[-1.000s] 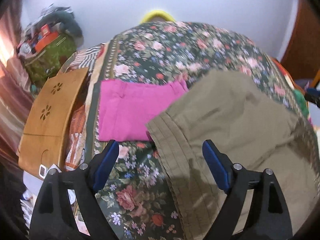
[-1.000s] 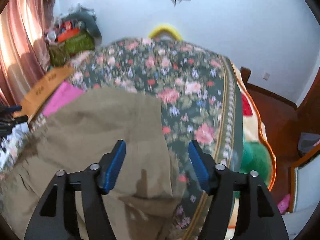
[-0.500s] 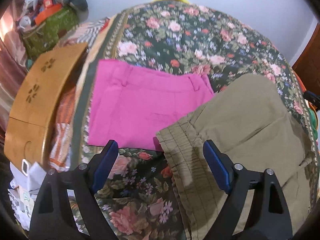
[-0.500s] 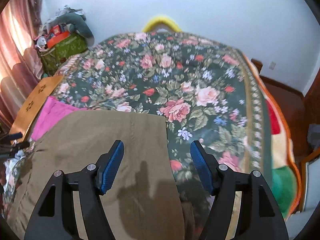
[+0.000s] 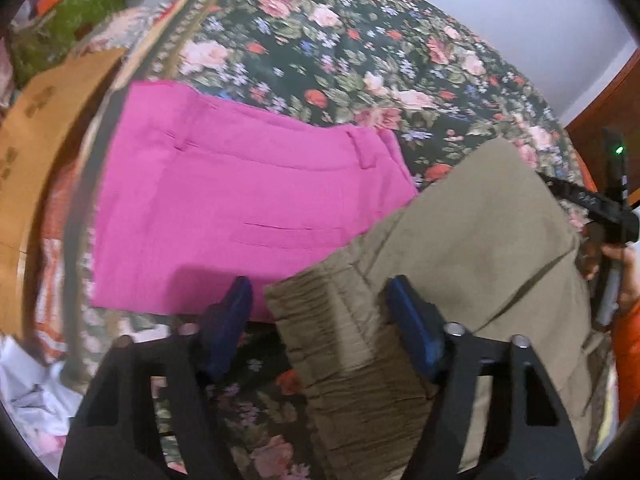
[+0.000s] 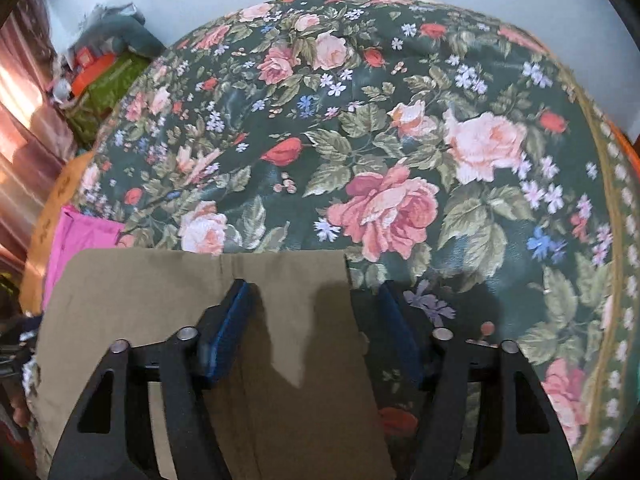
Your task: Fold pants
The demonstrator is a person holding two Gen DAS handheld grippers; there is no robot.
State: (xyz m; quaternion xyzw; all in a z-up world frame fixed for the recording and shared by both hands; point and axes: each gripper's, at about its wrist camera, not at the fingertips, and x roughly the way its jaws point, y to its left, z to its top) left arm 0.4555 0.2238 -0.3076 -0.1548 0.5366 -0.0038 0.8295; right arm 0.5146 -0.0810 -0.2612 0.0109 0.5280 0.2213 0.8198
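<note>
Olive-khaki pants [image 5: 460,240] lie flat on the floral bedspread [image 5: 340,48]. In the left wrist view my left gripper [image 5: 320,312] is open, its blue pads straddling the gathered elastic waistband corner [image 5: 332,320], close above it. In the right wrist view my right gripper [image 6: 316,316] is open, low over the far leg-end corner of the pants [image 6: 280,280]; the hem edge runs just ahead of the pads. The right gripper also shows at the right edge of the left wrist view [image 5: 608,208].
Folded pink pants [image 5: 240,200] lie left of the khaki ones, partly under them. A wooden board [image 5: 36,152] lies along the bed's left edge. A green bag and clutter [image 6: 104,80] sit at the far left. White papers [image 5: 28,392] lie at the lower left.
Both grippers moved forward and down toward the pants. The left now straddles the waistband corner; the right now sits over the hem corner. Both stayed open.
</note>
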